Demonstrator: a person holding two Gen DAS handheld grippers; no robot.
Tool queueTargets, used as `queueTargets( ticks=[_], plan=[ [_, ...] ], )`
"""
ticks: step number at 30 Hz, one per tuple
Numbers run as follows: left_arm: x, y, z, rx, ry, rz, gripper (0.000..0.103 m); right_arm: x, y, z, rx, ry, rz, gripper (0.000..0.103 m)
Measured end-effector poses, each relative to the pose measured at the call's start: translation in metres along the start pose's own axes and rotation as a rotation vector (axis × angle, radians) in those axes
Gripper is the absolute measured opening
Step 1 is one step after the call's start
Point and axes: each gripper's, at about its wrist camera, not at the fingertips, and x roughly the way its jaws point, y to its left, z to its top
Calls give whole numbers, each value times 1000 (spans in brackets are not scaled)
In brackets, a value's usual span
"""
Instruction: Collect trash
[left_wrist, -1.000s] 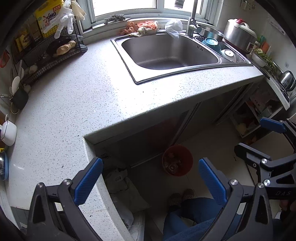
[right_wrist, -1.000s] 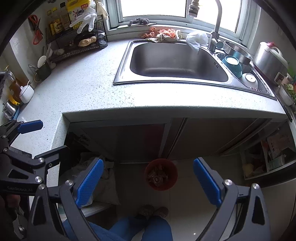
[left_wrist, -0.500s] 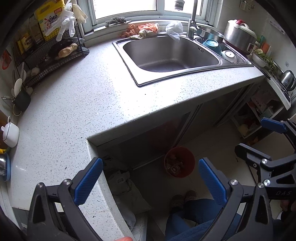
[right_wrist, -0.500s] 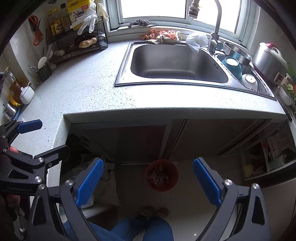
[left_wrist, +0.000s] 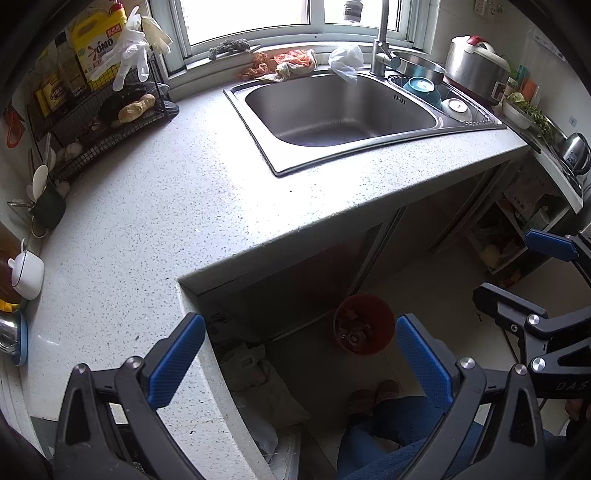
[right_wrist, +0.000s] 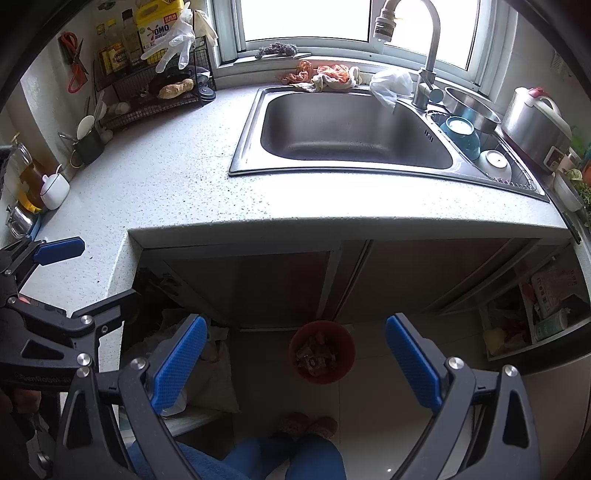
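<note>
A red trash bin (left_wrist: 364, 324) (right_wrist: 322, 351) with scraps in it stands on the floor under the counter edge. A crumpled white plastic bag (left_wrist: 346, 62) (right_wrist: 390, 85) hangs over the back rim of the steel sink (left_wrist: 436, 117) (right_wrist: 247, 147), beside the faucet. Orange and pale rags (left_wrist: 284, 64) (right_wrist: 325, 76) lie on the sill behind the sink. My left gripper (left_wrist: 301, 349) is open and empty, held high over the counter corner. My right gripper (right_wrist: 295, 354) is open and empty too, above the bin. Each gripper shows at the edge of the other's view.
A speckled white counter (left_wrist: 147, 206) wraps an L-shaped corner. A wire rack (left_wrist: 92, 110) with bottles and hanging gloves stands at the back left. Bowls (left_wrist: 424, 88) and a rice cooker (left_wrist: 476, 70) sit right of the sink. A white bag (right_wrist: 214, 369) lies under the counter. A person's legs and slippers (right_wrist: 306, 424) are below.
Both views have drifted slightly, so the counter and sink sit a little lower in frame. Both grippers stay open and empty.
</note>
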Motion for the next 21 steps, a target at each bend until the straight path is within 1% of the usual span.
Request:
queueTargets(
  ticks=[21],
  plan=[
    [-3, -2, 0, 14, -12, -9, 102, -4, -1, -2, 10, -6, -6, 97]
  ],
)
